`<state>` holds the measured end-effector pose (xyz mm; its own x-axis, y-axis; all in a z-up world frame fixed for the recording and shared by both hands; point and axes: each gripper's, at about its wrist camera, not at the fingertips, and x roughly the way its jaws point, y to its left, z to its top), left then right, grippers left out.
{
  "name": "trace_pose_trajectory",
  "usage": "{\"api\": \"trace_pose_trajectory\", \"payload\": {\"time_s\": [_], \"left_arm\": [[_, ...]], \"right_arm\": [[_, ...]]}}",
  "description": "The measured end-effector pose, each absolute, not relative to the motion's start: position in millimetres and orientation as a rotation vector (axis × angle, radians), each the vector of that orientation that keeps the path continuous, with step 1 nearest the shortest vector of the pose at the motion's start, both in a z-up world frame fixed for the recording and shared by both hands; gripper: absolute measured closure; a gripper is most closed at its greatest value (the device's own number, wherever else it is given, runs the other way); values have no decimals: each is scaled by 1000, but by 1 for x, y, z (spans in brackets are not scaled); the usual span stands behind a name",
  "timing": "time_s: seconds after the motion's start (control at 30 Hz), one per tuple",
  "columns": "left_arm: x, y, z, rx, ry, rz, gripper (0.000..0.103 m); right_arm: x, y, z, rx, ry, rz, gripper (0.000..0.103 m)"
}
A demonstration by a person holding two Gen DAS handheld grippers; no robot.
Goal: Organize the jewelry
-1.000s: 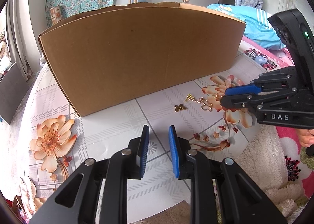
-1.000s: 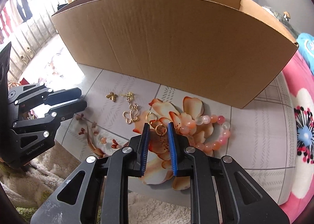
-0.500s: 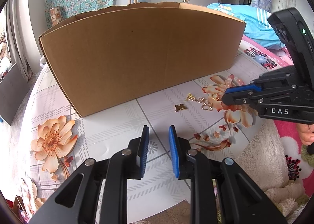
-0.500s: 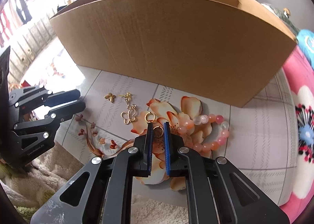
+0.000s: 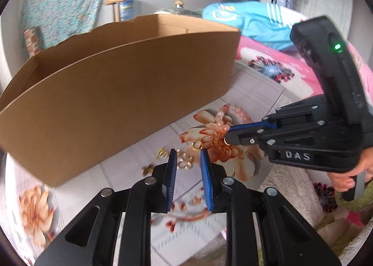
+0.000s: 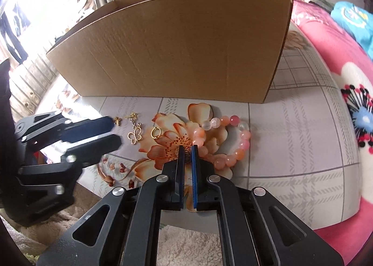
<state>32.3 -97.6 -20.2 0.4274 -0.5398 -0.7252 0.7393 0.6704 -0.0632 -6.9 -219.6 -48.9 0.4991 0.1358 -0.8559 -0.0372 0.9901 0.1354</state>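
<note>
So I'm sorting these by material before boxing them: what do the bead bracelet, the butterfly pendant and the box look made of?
Bead bracelet: glossy, translucent pink and orange beads, likely glass or polished stone; can't tell which. Butterfly pendant: thin shiny gold-coloured metal outline, possibly plated. Box: plain brown corrugated cardboard, matte, with a torn rim.

"DAS" in pale raised letters on the right hand-held gripper (image 5: 225, 141) body

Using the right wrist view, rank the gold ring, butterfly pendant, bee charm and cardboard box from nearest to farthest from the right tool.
1. Gold ring, just ahead, left of the right tool.
2. Butterfly pendant, further left.
3. Bee charm, far left.
4. Cardboard box, behind everything.
</note>
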Motion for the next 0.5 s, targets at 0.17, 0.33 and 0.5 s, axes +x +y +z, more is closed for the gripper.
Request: {"api": "trace_pose_trajectory", "payload": {"time_s": [0.17, 0.33, 0.5], "left_arm": [[42, -117, -23, 356, 812, -823, 83], [45, -136, -28, 427, 826, -834, 83], [48, -142, -31, 469, 855, -824, 83]], "right_arm": [[-11, -229, -48, 143, 1025, 125, 100], [-24, -253, -38, 184, 1014, 148, 100], [-26, -265, -41, 206, 1008, 170, 101]]}}
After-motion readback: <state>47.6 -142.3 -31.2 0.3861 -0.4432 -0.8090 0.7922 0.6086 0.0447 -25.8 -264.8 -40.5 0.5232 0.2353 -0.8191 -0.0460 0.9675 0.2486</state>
